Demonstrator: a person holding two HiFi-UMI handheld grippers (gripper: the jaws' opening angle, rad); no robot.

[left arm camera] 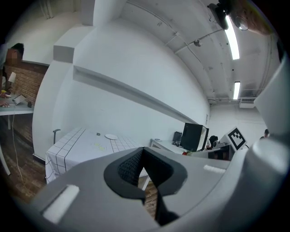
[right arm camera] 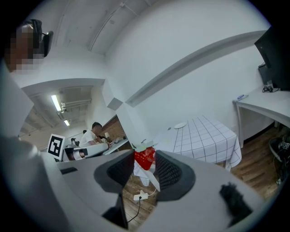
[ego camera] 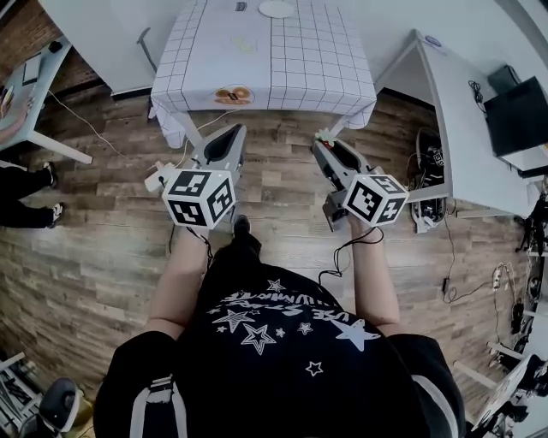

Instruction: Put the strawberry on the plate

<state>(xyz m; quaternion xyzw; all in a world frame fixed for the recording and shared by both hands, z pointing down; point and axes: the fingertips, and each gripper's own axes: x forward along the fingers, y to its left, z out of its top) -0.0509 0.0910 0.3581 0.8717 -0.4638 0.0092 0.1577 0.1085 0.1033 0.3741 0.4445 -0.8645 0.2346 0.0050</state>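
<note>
We count: table [ego camera: 300, 60], plate [ego camera: 276, 8] at its far edge, orange picture [ego camera: 233, 94] at its near edge. Our right gripper [right arm camera: 145, 156] pinches the strawberry [right arm camera: 145, 161] short of the table; left gripper [left arm camera: 143, 156] jaws together.

Looks like a lab or shared office; white desks [ego camera: 467, 128] along the walls, black monitor [ego camera: 516, 115] on one; cables [ego camera: 449, 257] and a power strip [right arm camera: 140, 196] trailing over wood-look floor [ego camera: 103, 257]; checked-cloth table [ego camera: 265, 60] mid-room; strip lights [left arm camera: 233, 38] overhead; brick wall [left arm camera: 22, 79] beyond.
</note>
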